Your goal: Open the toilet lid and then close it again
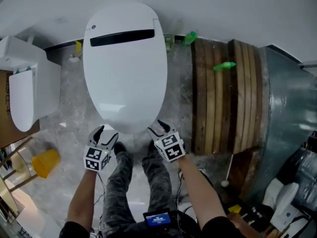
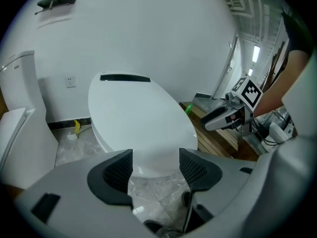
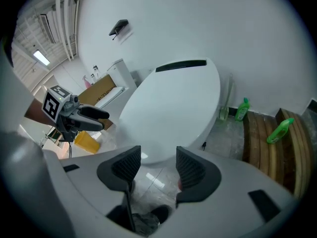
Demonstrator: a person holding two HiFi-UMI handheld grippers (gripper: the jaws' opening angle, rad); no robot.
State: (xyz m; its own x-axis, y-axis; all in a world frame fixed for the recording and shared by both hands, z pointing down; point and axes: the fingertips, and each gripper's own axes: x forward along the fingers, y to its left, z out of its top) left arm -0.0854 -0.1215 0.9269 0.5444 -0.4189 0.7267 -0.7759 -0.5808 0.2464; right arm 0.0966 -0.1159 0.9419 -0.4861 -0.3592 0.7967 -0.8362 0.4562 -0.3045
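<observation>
Grey marble floor (image 1: 69,130), white wall (image 1: 223,4), toilet lid (image 1: 126,73) down. Left gripper (image 1: 105,135), right gripper (image 1: 159,128): jaws wide apart, holding nothing.

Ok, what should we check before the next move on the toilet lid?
1. Is the lid fully down? Ok.
2. Is there nothing lying on the lid? Ok.
3. Are the left gripper jaws open and empty? Ok.
4. Are the right gripper jaws open and empty? Ok.
5. Are both grippers at the lid's front edge? Ok.
6. Are the jaws touching the lid? Cannot tell.
</observation>
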